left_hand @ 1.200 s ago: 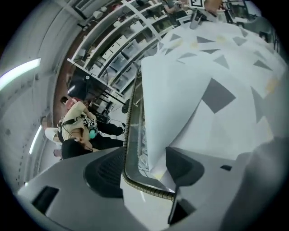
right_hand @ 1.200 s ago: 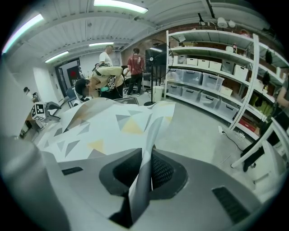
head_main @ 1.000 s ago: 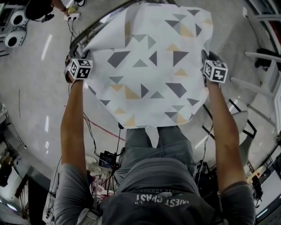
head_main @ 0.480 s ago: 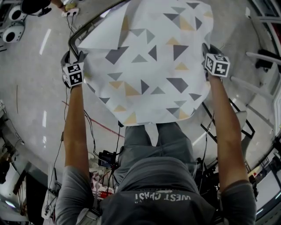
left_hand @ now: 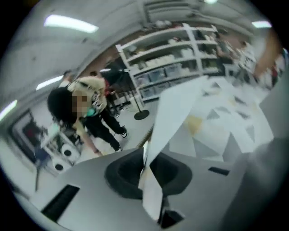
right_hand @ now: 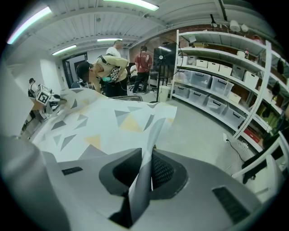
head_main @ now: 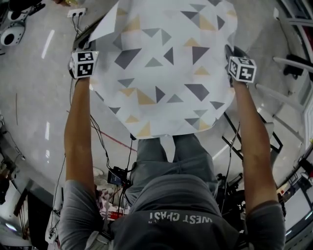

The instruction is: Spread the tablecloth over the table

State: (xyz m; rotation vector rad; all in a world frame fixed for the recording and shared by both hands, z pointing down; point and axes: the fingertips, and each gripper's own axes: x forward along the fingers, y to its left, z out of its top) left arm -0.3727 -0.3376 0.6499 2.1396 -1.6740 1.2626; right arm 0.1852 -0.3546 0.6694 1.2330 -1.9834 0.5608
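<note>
The white tablecloth (head_main: 166, 68) with grey and yellow triangles hangs stretched between my two grippers, its near edge dropping in front of the person's legs. My left gripper (head_main: 84, 62) sits at the cloth's left edge. Its jaws are closing, and in the left gripper view (left_hand: 146, 169) a strip of tablecloth (left_hand: 212, 122) runs up between them. At the right edge my right gripper (head_main: 235, 62) is shut on the cloth. In the right gripper view (right_hand: 146, 169) a fold of tablecloth (right_hand: 104, 122) passes through the jaws and spreads out to the left.
A dark curved table rim (head_main: 92, 35) shows under the cloth's far left corner. Cables (head_main: 100, 141) trail over the floor, and a power strip (head_main: 77, 11) lies beyond. A metal frame (head_main: 266, 139) stands at right. Shelving (right_hand: 216, 85) and several people (right_hand: 110, 67) are behind.
My left gripper came off the cloth's left edge, swung out, then rose back to the edge and closed on it. The cloth has shifted further away. The right gripper barely moved.
</note>
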